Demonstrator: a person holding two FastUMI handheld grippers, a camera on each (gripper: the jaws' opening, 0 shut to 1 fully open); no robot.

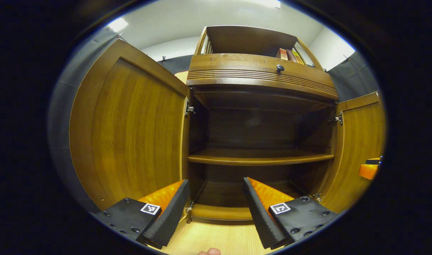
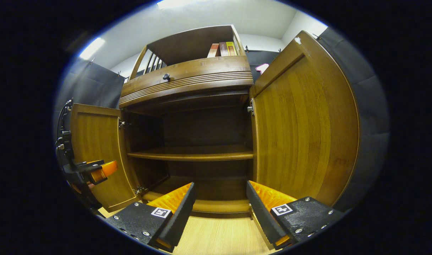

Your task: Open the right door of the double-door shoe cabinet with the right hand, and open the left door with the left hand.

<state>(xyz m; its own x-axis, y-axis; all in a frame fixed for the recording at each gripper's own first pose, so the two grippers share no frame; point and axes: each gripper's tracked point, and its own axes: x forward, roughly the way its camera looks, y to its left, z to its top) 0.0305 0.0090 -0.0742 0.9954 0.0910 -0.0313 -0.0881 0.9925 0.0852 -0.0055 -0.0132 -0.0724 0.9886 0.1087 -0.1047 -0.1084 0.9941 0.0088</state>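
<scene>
Left gripper view: both doors (image 1: 130,131) wide open.

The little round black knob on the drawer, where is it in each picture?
Left gripper view: the knob sits high up, right of the middle, on the drawer front above the open cabinet.
Right gripper view: the knob sits high up, left of the middle, on the same drawer front.
Shared landmark: the books on the top shelf, also seen in the right gripper view.
</scene>
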